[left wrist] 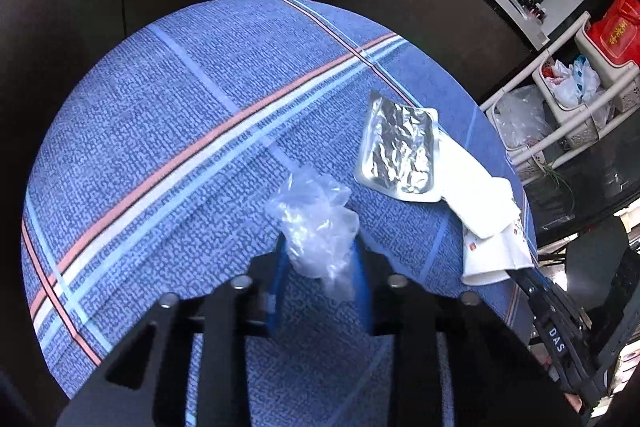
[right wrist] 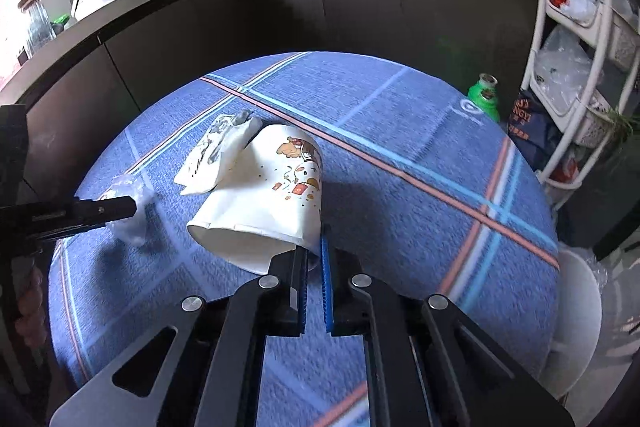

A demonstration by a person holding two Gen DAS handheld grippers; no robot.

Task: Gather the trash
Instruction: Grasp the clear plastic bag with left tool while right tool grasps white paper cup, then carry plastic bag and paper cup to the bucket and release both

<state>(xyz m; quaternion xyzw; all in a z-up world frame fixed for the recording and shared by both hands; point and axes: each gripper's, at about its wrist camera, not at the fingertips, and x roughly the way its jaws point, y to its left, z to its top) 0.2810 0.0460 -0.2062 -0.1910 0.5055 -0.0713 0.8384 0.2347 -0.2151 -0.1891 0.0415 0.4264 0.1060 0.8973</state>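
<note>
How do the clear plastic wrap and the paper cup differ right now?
The plastic wrap is clear and crumpled; the paper cup is white, printed, lying on its side. The left gripper pinches the wrap; the right gripper pinches the cup's rim. Both rest on the blue tablecloth.

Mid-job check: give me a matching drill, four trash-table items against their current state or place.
Items:
1. crumpled clear plastic wrap
2. white printed paper cup
3. silver foil pouch
4. green plastic bottle

States:
A. upright at the table's far edge
B. flat, resting partly on white paper
C. on its side, rim pinched by the right gripper
D. between the left gripper fingers

Pairs: 1-D, 2-C, 3-B, 4-A
</note>
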